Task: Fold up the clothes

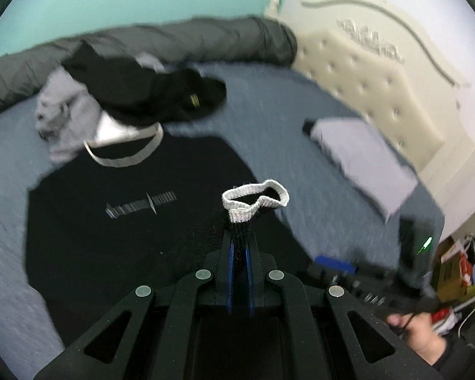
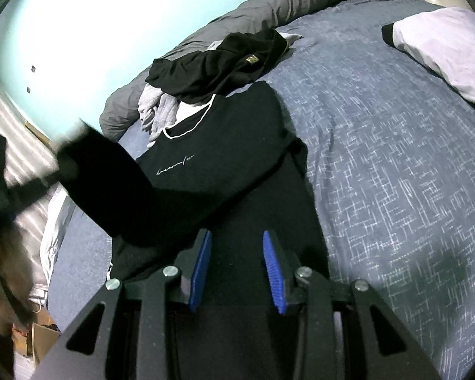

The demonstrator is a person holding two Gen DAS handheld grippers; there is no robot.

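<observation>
A black T-shirt [image 1: 126,221] with a white collar and a small chest print lies front-up on the blue bedspread; it also shows in the right wrist view [image 2: 224,158]. My left gripper [image 1: 240,237] is shut on the shirt's sleeve, whose white-trimmed cuff [image 1: 256,199] stands up above the fingertips, lifted over the shirt body. In the right wrist view that sleeve [image 2: 117,183] stretches up to the left. My right gripper [image 2: 237,237] is open and empty, hovering over the shirt's lower part.
A pile of black [image 1: 161,95] and grey clothes [image 1: 63,114] lies beyond the collar. A rolled grey duvet [image 1: 174,41] runs along the far edge. A pale pillow [image 2: 443,50] and a tufted headboard [image 1: 364,88] are to the right. Boxes stand on the floor.
</observation>
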